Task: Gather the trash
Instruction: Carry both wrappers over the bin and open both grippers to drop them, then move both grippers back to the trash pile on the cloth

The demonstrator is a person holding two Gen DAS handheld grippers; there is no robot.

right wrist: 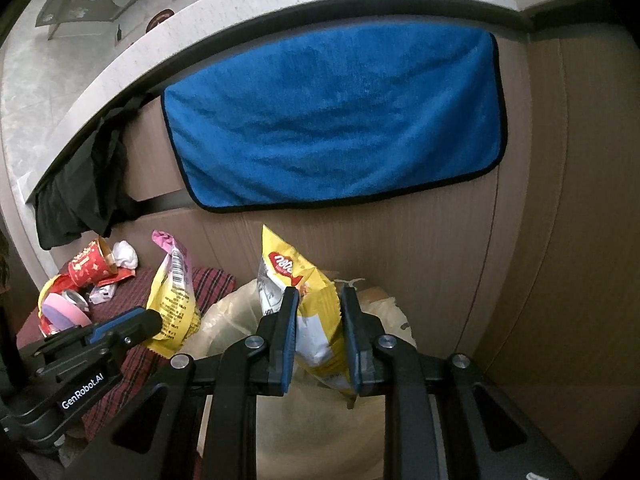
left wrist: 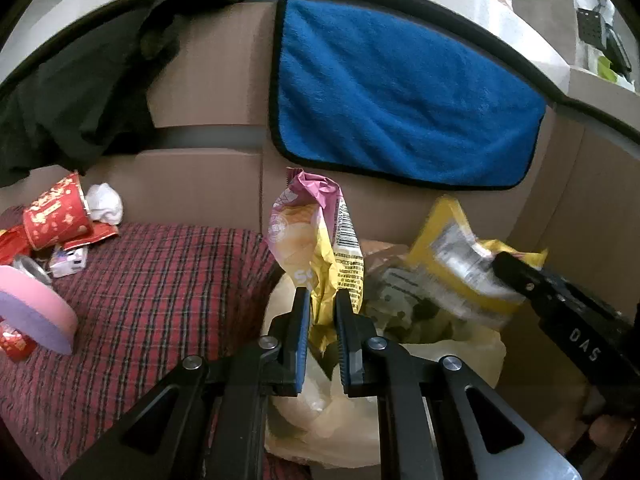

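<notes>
A blue towel (right wrist: 336, 120) is hanging flat on the far panel, with a dark cloth (left wrist: 80, 92) draping to its left. Below, a red checked cloth (left wrist: 160, 280) is covering the surface on the left, and a pale trash bag (right wrist: 320, 420) is standing open just right of it. The left claw (left wrist: 323, 300) is clamping a pink-and-yellow snack wrapper (left wrist: 316, 240) upright over the near edge of the bag. The right claw (right wrist: 320, 300) is holding its fingers a little apart around a yellow chip bag (right wrist: 316, 304), above the bag's opening; whether the pads are pressing on it I cannot tell. On the far left of the checked cloth, a red paper cup (left wrist: 56, 212) is lying on its side beside a white crumpled tissue (left wrist: 105, 202).
</notes>
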